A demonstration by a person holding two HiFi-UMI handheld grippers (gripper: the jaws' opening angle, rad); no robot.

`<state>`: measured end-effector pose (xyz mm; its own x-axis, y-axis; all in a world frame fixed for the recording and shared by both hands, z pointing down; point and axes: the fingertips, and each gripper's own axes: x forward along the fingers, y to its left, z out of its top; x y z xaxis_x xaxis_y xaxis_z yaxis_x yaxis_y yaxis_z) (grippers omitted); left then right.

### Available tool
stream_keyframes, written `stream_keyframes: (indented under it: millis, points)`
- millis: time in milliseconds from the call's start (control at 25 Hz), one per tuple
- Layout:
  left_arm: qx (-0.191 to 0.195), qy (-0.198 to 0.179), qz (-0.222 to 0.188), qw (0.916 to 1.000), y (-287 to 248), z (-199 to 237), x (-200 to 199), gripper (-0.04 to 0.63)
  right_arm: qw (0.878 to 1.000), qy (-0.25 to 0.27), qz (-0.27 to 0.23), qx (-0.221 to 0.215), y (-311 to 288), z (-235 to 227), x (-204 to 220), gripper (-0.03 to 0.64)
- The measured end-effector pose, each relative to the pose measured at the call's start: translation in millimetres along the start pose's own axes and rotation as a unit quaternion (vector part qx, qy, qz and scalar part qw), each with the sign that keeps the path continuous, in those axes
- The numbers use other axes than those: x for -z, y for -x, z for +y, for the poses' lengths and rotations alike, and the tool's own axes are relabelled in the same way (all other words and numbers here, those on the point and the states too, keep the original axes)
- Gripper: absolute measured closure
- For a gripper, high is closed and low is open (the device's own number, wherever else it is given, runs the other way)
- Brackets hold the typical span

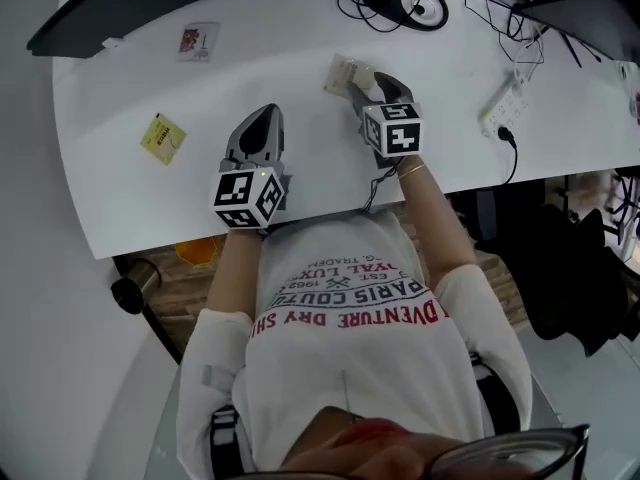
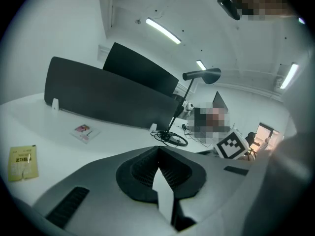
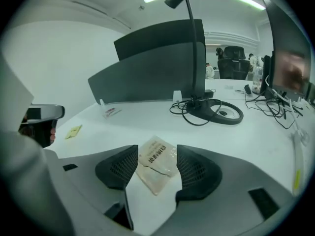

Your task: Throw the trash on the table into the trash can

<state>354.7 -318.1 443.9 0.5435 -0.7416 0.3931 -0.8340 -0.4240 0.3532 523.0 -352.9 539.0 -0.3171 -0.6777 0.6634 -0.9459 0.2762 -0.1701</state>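
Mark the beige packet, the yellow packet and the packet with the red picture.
beige packet [image 3: 157, 164], right gripper view, middle of its face.
yellow packet [image 1: 163, 136], head view, its centre.
packet with the red picture [image 1: 198, 41], head view, its centre.

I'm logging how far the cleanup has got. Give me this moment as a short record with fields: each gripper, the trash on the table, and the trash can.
left gripper: shut, nothing in it
right gripper: open, fingers either side of the beige packet, not pressing on it
beige packet: lying flat on the white table
other trash: yellow packet and pink-printed packet, both further left, untouched
trash can: in no view
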Motion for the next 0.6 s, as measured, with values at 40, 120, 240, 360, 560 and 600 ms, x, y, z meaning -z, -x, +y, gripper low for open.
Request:
stream_keyframes:
  millis: [40,120,240,360,560,600]
  points:
    - [0.005,-0.002,0.007,1.0000,-6,-2,5,0.572,1.000,-0.005,0.008,0.009,-7,-8,4,0.380]
    - [0.014,-0.004,0.022,0.9997,-19,-4,15,0.572,0.999,-0.019,0.024,0.025,-20,-23,11,0.380]
    - [0.020,0.002,0.039,0.9990,-32,-6,26,0.572,0.998,-0.032,0.041,0.039,-34,-35,20,0.380]
    - [0.025,0.006,0.051,0.9984,-38,-8,33,0.572,0.997,-0.006,0.053,0.053,-40,-39,22,0.387]
    - [0.021,0.008,0.077,0.9968,-34,-5,52,0.572,0.996,0.022,0.051,0.071,-37,-43,25,0.577]
    - [0.020,0.008,0.077,0.9968,-32,-4,53,0.572,0.996,0.025,0.052,0.067,-38,-41,25,0.583]
